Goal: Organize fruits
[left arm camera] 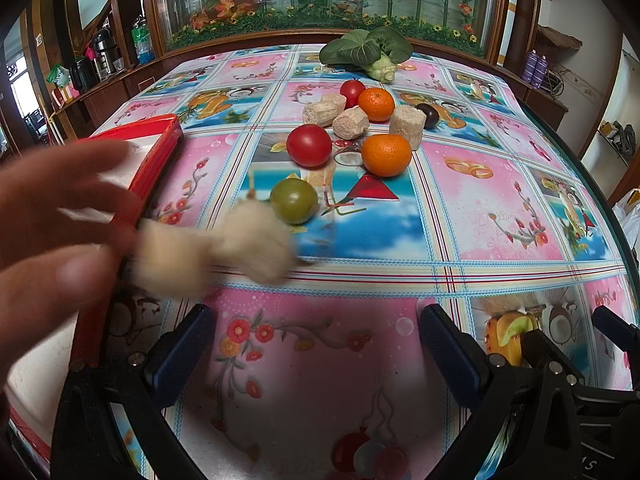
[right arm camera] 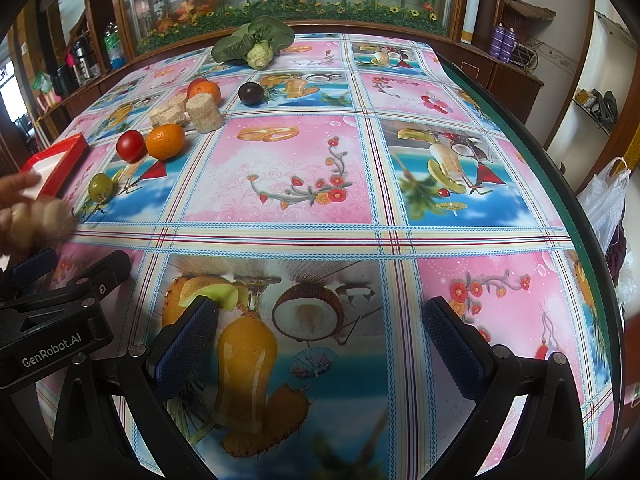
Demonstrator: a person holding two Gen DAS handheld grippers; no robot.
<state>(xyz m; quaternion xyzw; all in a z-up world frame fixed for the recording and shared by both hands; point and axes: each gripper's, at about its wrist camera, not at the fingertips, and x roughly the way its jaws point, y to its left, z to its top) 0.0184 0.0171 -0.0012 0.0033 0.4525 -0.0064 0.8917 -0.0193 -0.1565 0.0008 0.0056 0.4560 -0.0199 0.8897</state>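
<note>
A bare hand (left arm camera: pixel 52 216) fills the left of the left wrist view, with a blurred pale piece (left arm camera: pixel 216 246) at its fingertips; the right view catches only its edge at far left. Both the left gripper (left arm camera: pixel 316 354) and the right gripper (right arm camera: pixel 320 346) have fingers spread wide, holding nothing. On the worktop (right arm camera: pixel 304 168), upper centre of the left view: two red tomatoes (left arm camera: pixel 309 145), two oranges (left arm camera: pixel 386 155), one green tomato (left arm camera: pixel 294 201), one dark fruit (left arm camera: pixel 428 114), four tan cylinders (left arm camera: pixel 407 127), one bok choy (left arm camera: pixel 366 53). A red tray (left arm camera: pixel 160 148) sits at left. A floral cloth covers the worktop; a wood-framed glass cabinet stands behind.
</note>
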